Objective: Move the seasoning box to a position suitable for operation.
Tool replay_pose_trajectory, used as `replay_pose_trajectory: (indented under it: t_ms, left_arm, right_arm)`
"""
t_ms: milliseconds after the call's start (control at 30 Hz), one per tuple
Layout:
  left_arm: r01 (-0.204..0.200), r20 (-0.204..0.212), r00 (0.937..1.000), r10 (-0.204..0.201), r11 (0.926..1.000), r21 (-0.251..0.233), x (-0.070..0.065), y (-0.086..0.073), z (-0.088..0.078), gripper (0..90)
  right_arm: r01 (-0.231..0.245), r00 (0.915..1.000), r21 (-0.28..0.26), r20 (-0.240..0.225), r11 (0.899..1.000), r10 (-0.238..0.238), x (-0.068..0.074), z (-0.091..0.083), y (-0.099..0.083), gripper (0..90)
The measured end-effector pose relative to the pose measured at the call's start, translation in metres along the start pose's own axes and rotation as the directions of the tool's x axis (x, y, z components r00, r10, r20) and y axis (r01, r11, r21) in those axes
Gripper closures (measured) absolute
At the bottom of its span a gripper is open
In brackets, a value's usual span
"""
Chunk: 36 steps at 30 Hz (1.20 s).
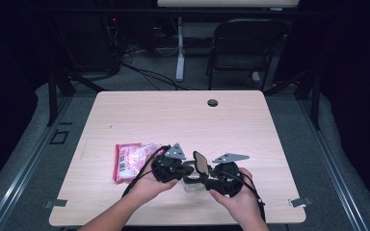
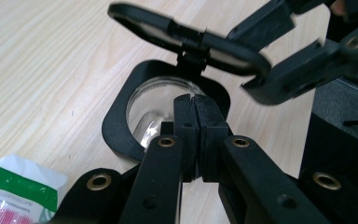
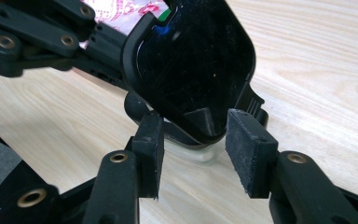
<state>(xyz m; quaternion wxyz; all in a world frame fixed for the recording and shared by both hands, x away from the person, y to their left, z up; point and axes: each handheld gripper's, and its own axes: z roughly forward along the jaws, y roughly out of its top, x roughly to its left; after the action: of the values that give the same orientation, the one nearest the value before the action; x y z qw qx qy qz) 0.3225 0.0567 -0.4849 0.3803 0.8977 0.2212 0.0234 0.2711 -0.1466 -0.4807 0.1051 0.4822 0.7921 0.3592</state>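
Observation:
A small clear container (image 1: 191,185) with a black collar (image 2: 116,126) stands on the table near the front edge. Its black flip lid (image 1: 201,162) is raised upright on its hinge. My left gripper (image 2: 196,130) comes in from the left, and its pads meet shut over the near edge of the collar. My right gripper (image 3: 193,140) is open, with one pad on each side of the lid's (image 3: 196,60) lower edge and a gap at both. In the left gripper view the right gripper's fingers (image 2: 279,79) reach the lid (image 2: 186,35) from the right.
A pink and white packet (image 1: 130,161) lies just left of the left hand. The wooden table (image 1: 173,115) has a cable hole (image 1: 212,102) at its far edge. A black chair (image 1: 243,45) stands beyond the table.

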Motion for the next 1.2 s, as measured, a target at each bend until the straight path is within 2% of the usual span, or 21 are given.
replay_pose_trajectory:
  t_ms: [367, 433, 667, 1033, 1200]
  left_arm:
    - [-0.014, -0.032, 0.9994, 0.016, 0.9987, 0.049, 0.001, -0.005, 0.009, 88.2]
    - [-0.005, -0.031, 0.9995, 0.006, 0.9993, 0.038, 0.001, -0.006, 0.011, 88.4]
    - [-0.011, -0.031, 0.9994, 0.012, 0.9991, 0.041, 0.001, -0.006, 0.011, 88.5]
    - [-0.010, -0.032, 0.9994, 0.011, 0.9991, 0.041, 0.002, -0.006, 0.011, 88.1]
    - [-0.008, -0.028, 0.9996, 0.009, 0.9991, 0.042, 0.002, -0.006, 0.011, 87.6]
  right_arm:
    - [-0.004, 1.0000, -0.015, 0.007, 1.000, 0.004, -0.002, -0.005, 0.001, 61.7]
    - [-0.003, 1.0000, -0.017, 0.004, 1.000, 0.004, -0.002, -0.006, 0.001, 62.3]
    - [-0.006, 1.0000, -0.036, 0.004, 0.999, 0.006, -0.003, -0.011, 0.003, 64.0]
    - [-0.038, 0.9991, -0.071, 0.016, 0.997, 0.039, -0.013, -0.020, 0.004, 66.1]
    - [-0.053, 0.9983, -0.070, 0.021, 0.996, 0.054, -0.018, -0.023, 0.003, 67.7]
